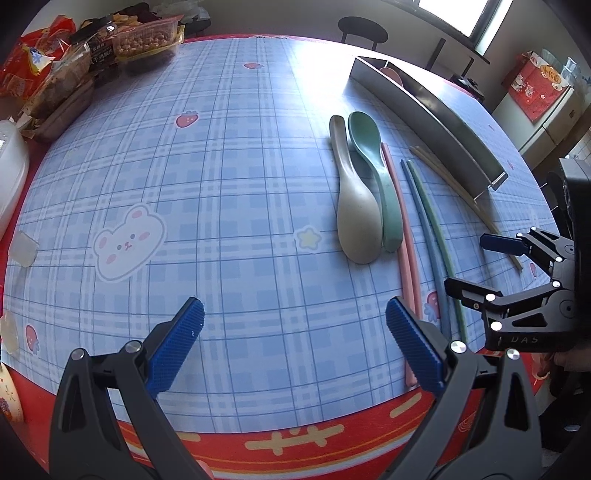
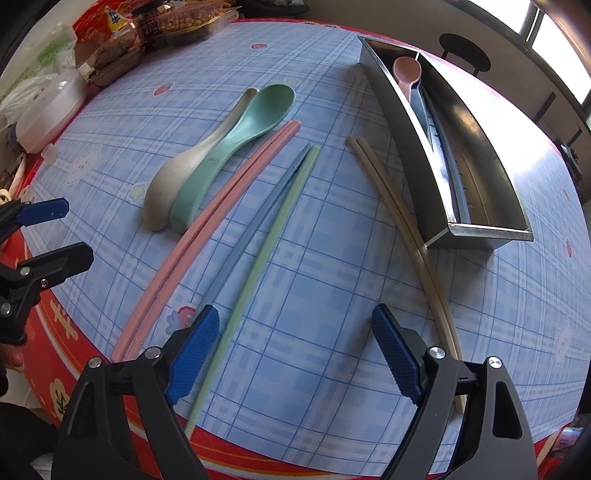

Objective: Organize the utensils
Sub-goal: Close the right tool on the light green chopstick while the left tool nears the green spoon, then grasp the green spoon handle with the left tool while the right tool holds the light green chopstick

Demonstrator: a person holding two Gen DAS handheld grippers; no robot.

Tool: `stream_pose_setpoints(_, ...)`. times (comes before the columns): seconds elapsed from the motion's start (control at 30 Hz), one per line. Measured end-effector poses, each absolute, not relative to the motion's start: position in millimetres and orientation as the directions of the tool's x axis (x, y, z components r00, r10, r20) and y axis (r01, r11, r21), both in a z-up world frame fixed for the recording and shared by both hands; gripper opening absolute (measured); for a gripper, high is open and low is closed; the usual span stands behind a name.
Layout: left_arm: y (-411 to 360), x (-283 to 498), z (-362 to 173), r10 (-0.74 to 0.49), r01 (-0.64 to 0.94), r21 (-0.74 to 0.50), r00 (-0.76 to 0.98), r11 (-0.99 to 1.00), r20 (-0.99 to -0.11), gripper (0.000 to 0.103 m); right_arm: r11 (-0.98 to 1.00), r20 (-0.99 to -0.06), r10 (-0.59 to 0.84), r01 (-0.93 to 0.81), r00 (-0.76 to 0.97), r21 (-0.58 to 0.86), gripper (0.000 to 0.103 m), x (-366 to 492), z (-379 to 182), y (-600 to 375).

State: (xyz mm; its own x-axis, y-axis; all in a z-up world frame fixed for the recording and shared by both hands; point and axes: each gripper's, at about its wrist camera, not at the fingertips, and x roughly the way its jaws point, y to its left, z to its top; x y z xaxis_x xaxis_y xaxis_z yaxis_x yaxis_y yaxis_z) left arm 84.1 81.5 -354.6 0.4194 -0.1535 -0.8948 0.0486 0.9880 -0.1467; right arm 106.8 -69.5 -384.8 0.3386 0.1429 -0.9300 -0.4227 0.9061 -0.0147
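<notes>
A beige spoon and a green spoon lie side by side on the blue checked tablecloth. To their right lie pink chopsticks, one blue chopstick, one green chopstick and beige chopsticks. The metal tray at the right holds a pink spoon and a dark blue utensil. My right gripper hangs open above the chopsticks' near ends, the green one running past its left pad. My left gripper is open over bare cloth, left of the spoons.
Snack packets and a white plastic container crowd the far left of the table. A black stool stands beyond the far edge. The table's red near edge lies just below both grippers.
</notes>
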Motion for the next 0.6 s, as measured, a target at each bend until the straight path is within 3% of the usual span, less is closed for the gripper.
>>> stream_pose_setpoints(0.1,81.9,86.6,-353.7,-0.154,0.051,-0.146,0.423,0.988,-0.893,0.097,0.913,-0.927,0.144,-0.407,0.347,-0.010,0.065,106.0,-381.3,-74.3)
stream_pose_setpoints(0.2,81.5,89.4,-353.8,-0.157,0.053,-0.148,0.423,0.988,-0.892,0.097,0.926,-0.923,0.140,-0.378,0.357,-0.006,0.045,107.1,-377.8,-84.7)
stream_pose_setpoints(0.27,79.9,91.5,-354.7,-0.159,0.055,-0.150,0.421,0.987,-0.893,0.097,0.934,-0.922,0.136,-0.357,0.362,-0.002,0.025,108.2,-375.9,-93.2)
stream_pose_setpoints(0.37,74.7,94.8,-356.6,-0.167,0.062,-0.156,0.414,0.986,-0.895,0.097,0.944,-0.922,0.153,-0.328,0.354,0.030,0.011,110.5,-375.2,-107.2)
stream_pose_setpoints(0.6,62.9,110.3,-358.6,-0.160,0.066,-0.145,0.415,0.987,-0.896,0.097,0.942,-0.920,0.191,-0.327,0.343,0.073,0.008,110.2,-376.3,-119.4)
